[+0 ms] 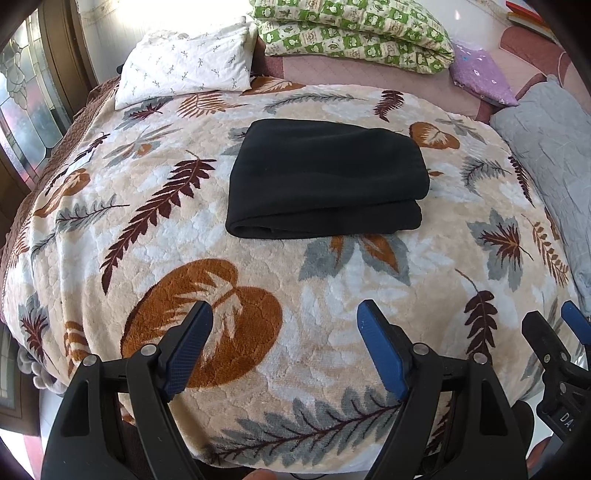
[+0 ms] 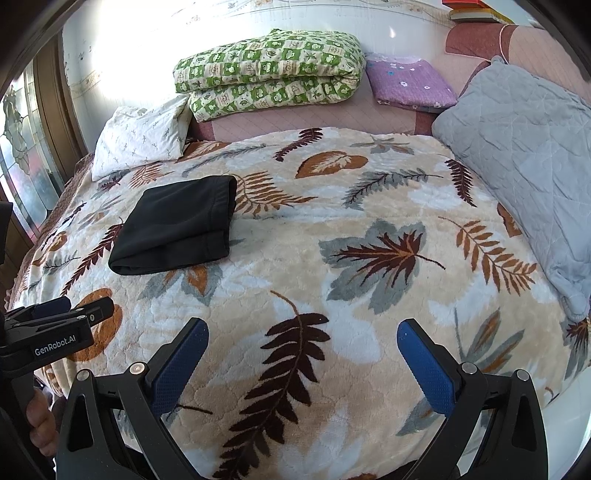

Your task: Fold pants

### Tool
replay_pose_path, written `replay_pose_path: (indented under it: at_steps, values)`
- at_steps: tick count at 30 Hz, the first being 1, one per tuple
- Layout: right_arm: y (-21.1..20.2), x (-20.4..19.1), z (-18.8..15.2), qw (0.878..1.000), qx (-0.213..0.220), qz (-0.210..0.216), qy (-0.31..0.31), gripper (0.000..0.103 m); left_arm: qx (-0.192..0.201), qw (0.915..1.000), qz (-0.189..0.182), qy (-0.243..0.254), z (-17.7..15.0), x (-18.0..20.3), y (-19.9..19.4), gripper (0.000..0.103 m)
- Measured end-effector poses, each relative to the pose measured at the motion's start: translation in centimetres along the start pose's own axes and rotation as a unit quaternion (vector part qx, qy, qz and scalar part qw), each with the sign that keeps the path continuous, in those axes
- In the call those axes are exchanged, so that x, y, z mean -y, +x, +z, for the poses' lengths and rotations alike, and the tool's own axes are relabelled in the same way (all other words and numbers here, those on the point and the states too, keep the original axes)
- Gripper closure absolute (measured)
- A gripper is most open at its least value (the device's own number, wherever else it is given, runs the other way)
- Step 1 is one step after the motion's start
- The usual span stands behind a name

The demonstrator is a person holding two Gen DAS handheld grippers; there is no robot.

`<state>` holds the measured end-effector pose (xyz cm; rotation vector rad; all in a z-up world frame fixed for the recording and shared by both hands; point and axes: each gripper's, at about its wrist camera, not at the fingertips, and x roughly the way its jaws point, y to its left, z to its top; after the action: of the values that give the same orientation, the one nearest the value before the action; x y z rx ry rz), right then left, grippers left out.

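The black pants (image 1: 327,182) lie folded in a compact rectangle on the leaf-patterned blanket (image 1: 184,258); they also show in the right wrist view (image 2: 177,229) at the left. My left gripper (image 1: 284,314) is open and empty, held well short of the pants near the bed's front edge. My right gripper (image 2: 303,330) is open and empty, to the right of the pants over bare blanket. The right gripper shows at the right edge of the left wrist view (image 1: 554,321), and the left gripper shows at the left edge of the right wrist view (image 2: 74,310).
A white pillow (image 1: 184,66) lies at the back left. A green checked quilt (image 1: 351,29) and a purple cushion (image 1: 480,74) lie at the back. A grey pillow (image 2: 524,155) lies at the right. A window (image 1: 22,110) is on the left.
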<state>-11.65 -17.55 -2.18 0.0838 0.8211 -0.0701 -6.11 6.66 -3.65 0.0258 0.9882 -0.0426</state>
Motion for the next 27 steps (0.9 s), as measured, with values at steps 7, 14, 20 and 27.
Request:
replay_pose_path:
  at_steps: [7,14,20,27]
  values:
    - [0.13,-0.02,0.16,1.0,-0.003,0.0,-0.003,0.0,0.0,1.0,-0.001,0.001,-0.05,0.12,0.01,0.022]
    - [0.33,0.02,0.19,1.0,-0.005,0.0,-0.003,0.0,0.004,1.0,0.001,0.001,-0.09,0.21,-0.05,0.022]
    - [0.4,0.03,0.2,1.0,-0.006,0.0,-0.005,0.0,0.004,1.0,0.002,0.002,-0.11,0.33,-0.16,0.022]
    - [0.49,-0.1,0.16,1.0,-0.008,-0.002,-0.009,0.0,0.001,1.0,-0.001,0.0,-0.13,0.18,-0.07,0.022]
